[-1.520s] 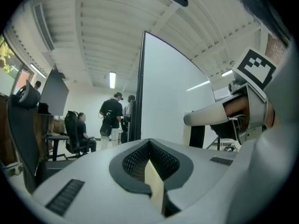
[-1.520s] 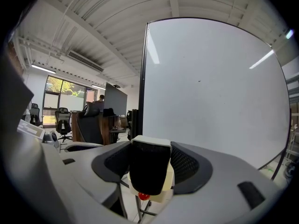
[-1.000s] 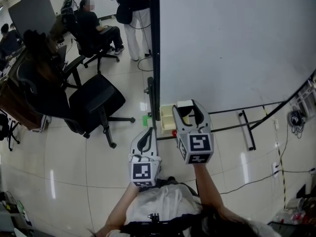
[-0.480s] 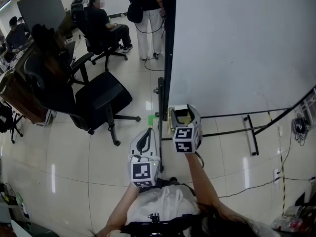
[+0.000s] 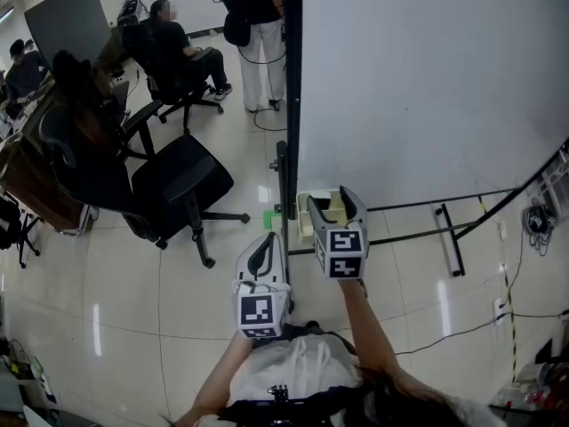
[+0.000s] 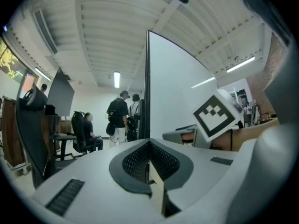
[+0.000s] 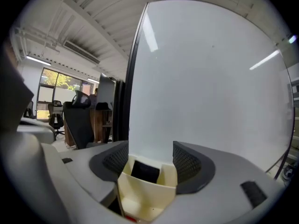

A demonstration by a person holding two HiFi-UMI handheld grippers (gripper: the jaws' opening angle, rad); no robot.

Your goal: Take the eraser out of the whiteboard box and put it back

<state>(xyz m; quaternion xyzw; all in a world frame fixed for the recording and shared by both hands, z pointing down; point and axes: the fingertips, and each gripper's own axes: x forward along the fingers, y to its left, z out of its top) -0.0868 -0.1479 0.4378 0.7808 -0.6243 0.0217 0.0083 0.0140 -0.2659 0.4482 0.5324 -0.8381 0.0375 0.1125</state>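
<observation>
Office interior: pale glossy tiled floor [image 5: 107,310], filling the lower left of the head view.

Eraser [image 7: 145,171]: dark block, seated in the rear compartment of the box, lower centre of the right gripper view.

Box [image 7: 140,197]: cream, open-topped, against the lower left corner of the whiteboard [image 5: 427,87].

Right gripper [image 7: 150,158]: jaws opening, wide apart, box between them, pads clear of the eraser; nothing gripped.

Left gripper [image 6: 149,164]: jaws closed together, empty; below and left of the right gripper in the head view, apart from the box.

Office chair [image 5: 173,181]: black, left of the whiteboard edge.

Seated person [image 5: 173,47], standing person [image 5: 258,16]: upper left, well apart from the box.
</observation>
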